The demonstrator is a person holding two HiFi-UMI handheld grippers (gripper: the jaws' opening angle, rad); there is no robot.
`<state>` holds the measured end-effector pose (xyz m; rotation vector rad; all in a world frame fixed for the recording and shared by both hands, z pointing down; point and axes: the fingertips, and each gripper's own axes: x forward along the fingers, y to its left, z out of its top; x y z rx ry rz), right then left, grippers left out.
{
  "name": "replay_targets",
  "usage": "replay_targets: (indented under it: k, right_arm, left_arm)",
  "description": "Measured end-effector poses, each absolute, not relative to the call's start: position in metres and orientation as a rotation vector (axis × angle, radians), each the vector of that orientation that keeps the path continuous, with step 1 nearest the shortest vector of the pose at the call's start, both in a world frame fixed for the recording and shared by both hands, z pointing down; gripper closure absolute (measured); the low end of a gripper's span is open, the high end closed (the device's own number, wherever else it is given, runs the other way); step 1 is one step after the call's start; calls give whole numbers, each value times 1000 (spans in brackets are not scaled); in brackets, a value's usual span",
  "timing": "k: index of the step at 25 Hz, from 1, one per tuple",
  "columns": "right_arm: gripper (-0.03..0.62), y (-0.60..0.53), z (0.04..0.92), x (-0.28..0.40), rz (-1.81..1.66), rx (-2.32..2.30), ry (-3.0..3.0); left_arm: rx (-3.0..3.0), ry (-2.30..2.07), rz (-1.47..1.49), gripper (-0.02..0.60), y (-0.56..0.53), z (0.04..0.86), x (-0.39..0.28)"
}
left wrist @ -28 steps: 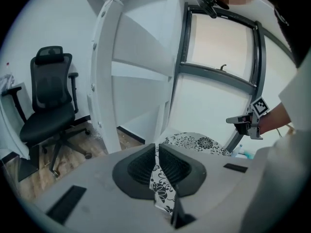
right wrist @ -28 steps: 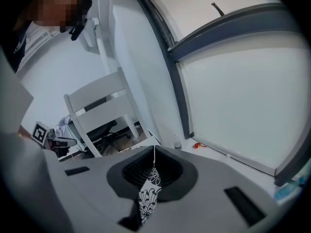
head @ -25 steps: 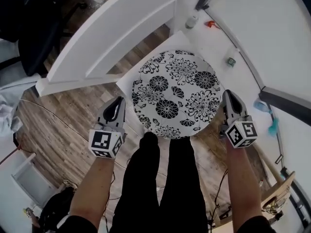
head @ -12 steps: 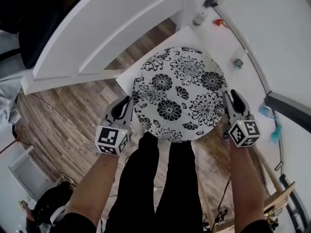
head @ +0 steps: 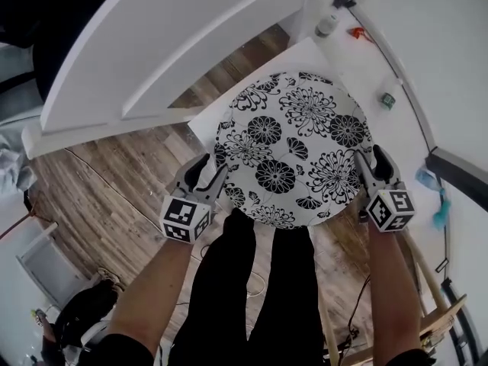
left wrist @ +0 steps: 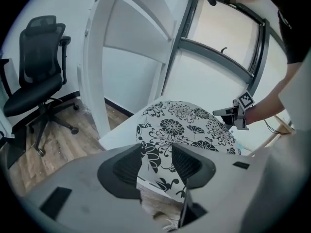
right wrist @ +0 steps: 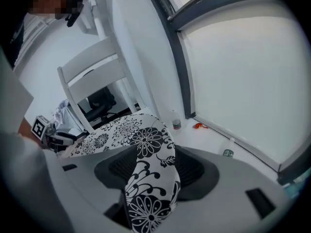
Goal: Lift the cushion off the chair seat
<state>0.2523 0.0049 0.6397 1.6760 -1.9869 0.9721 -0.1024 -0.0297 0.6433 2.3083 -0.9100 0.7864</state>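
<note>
A round white cushion (head: 293, 147) with black flower print lies on the white chair seat (head: 200, 125). My left gripper (head: 211, 168) sits at the cushion's near-left rim. Its jaws are opening, and in the left gripper view the cushion (left wrist: 184, 125) edge lies between them without being pressed by the left gripper (left wrist: 156, 155). My right gripper (head: 377, 155) is at the right rim, jaws also opening. In the right gripper view the cushion (right wrist: 146, 142) edge runs up through the gap of the right gripper (right wrist: 150, 165).
The white chair back (head: 168, 44) rises behind the seat. Wood floor (head: 99, 181) lies to the left, with a black office chair (left wrist: 36, 81) beyond. A small bottle (head: 326, 25) and a can (head: 387, 100) stand on the white floor by the window. The person's legs (head: 259, 280) are close to the seat.
Both grippers have sunk and closed in on the cushion's rim. Their jaws, shut a second ago, now stand apart around the cushion's edge.
</note>
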Motion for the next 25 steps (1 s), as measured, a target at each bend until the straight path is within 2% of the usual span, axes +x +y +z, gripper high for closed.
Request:
replay_targets:
  k: [5, 20, 21, 22, 23, 25]
  right_arm:
    - [364, 8, 660, 253, 995, 1669, -1923]
    - [364, 7, 684, 253, 947, 1583, -1798]
    - [378, 6, 683, 254, 944, 1580, -1800]
    - [419, 6, 682, 256, 938, 1580, -1799]
    - [456, 6, 680, 258, 928, 1583, -1797]
    - [517, 6, 676, 263, 907, 1590, -1793]
  left_arm:
    - [2246, -942, 772, 388, -32, 660, -106]
    - [2167, -904, 803, 388, -23, 681, -93]
    - [2167, -909, 808, 411, -24, 680, -92]
    - [2171, -909, 819, 503, -25, 678, -91]
    - [2179, -901, 834, 546, -25, 676, -90]
    - [2192, -877, 852, 561, -26, 673, -88]
